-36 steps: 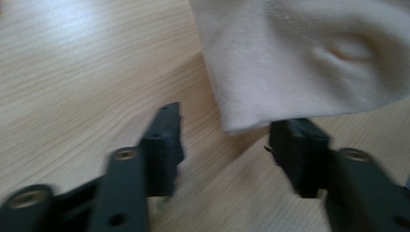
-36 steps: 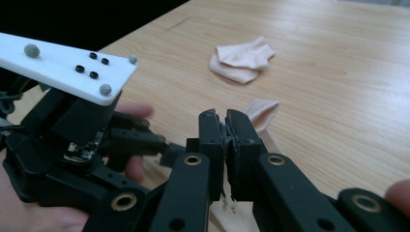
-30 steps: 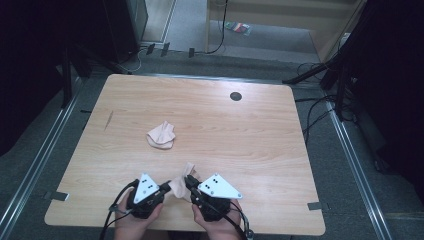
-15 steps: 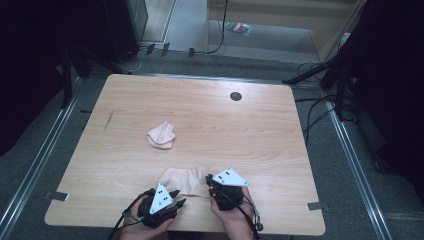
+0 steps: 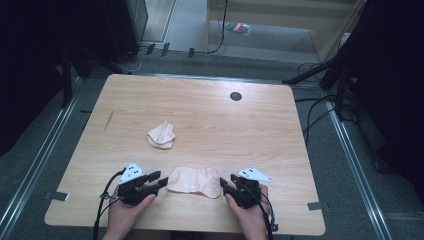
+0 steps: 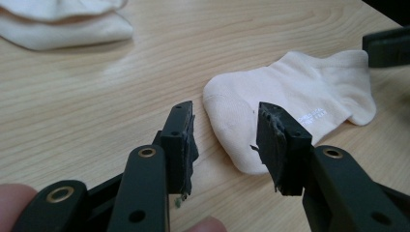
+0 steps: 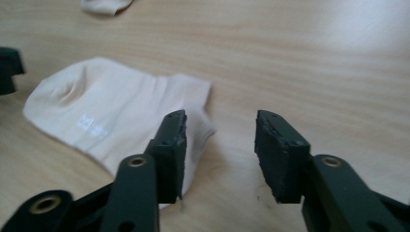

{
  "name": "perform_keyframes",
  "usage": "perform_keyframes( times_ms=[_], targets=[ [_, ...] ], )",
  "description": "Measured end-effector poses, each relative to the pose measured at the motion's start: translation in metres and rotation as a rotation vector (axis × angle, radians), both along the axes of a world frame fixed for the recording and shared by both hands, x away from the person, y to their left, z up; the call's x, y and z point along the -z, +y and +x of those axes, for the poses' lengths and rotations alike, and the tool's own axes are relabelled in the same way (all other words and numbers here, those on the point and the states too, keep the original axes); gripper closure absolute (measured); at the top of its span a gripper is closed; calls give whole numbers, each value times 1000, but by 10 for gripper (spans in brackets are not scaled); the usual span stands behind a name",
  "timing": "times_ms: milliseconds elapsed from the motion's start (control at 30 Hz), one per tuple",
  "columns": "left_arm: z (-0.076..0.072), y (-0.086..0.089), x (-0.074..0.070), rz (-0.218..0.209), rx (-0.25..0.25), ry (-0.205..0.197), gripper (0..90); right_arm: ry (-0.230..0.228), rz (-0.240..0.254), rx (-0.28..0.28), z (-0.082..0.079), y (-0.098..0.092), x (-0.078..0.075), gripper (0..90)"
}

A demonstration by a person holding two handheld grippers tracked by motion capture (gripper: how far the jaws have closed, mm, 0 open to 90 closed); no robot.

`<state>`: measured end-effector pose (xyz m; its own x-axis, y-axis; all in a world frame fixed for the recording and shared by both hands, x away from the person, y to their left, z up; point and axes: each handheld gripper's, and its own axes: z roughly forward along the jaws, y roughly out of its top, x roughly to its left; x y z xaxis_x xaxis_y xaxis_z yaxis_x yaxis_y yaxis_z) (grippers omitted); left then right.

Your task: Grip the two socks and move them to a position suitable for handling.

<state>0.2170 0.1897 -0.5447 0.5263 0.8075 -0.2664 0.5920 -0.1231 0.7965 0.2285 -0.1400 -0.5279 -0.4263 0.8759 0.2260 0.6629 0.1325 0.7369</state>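
Dim dark surroundings, soft glare, blurred close-ups

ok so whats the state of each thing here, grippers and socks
left gripper: open, jaws apart just off the toe end of the flat sock, holding nothing
right gripper: open, jaws apart at the sock's cuff end, holding nothing
flat sock: spread out flat on the table between the two grippers
bunched sock: crumpled in a heap farther up the table, apart from both grippers
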Motion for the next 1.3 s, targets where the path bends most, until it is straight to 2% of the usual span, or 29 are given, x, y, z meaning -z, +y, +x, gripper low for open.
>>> perform_keyframes(
  times_ms=[67,133,233,267,333,400,533,600,633,700,733,767,800,833,867,900,933,967,1000,1067,1133,1200,1233,1300],
  targets=[
    [4,-4,2,-2,4,14,583,30,14,-13,-2,5,6,533],
    [7,-10,3,23,15,19,622,36,1,-23,-4,11,10,566],
    [11,-17,6,82,31,39,808,1,-50,-27,-7,19,12,775],
    [11,-19,6,103,35,37,877,-8,-51,-31,-8,19,11,846],
    [7,-20,4,146,49,4,900,-25,-46,-41,-9,18,8,883],
    [3,-19,0,163,49,-19,900,-37,-50,-41,-10,17,5,887],
    [-11,-8,-9,139,18,-43,900,-43,-46,-56,-15,13,-3,890],
    [-19,-4,-10,161,12,-43,900,-41,-61,-67,-19,12,-5,893],
    [-22,-3,-9,179,11,-35,900,-35,-75,-73,-21,12,-5,895],
    [-27,-1,-6,184,27,-9,900,-13,-82,-84,-23,11,-4,895],
    [-27,-2,-3,174,74,30,900,3,-82,-88,-23,11,-1,894],
    [-28,-3,-1,172,85,28,895,31,-75,-102,-23,10,2,873],
    [-30,-3,-1,171,77,3,866,44,-61,-125,-22,10,5,802],
    [-30,-2,-2,153,63,-18,772,49,-55,-132,-22,9,6,693],
    [-29,-1,-4,124,46,-32,661,26,-55,-112,-22,7,5,605],
    [-28,2,-7,79,34,-42,626,4,-43,-86,-22,5,2,591],
    [-27,6,-9,38,31,-50,633,-20,-14,-69,-22,2,-2,597],
    [-26,8,-10,10,28,-55,683,-45,8,-59,-23,0,-7,637],
    [-24,9,-10,24,18,-57,756,-73,22,-65,-26,0,-11,689],
    [-21,8,-7,26,20,-37,848,-85,25,-95,-29,6,-11,745],
    [-17,4,-3,42,25,-13,900,-77,6,-135,-32,20,-6,772],
    [-16,-2,1,50,54,-3,900,-52,-26,-177,-33,36,3,782],
    [-16,-5,2,81,65,-3,900,-44,-47,-195,-33,42,7,785],
    [-18,-11,5,123,81,2,900,-23,-92,-189,-32,49,16,793]
  ],
)
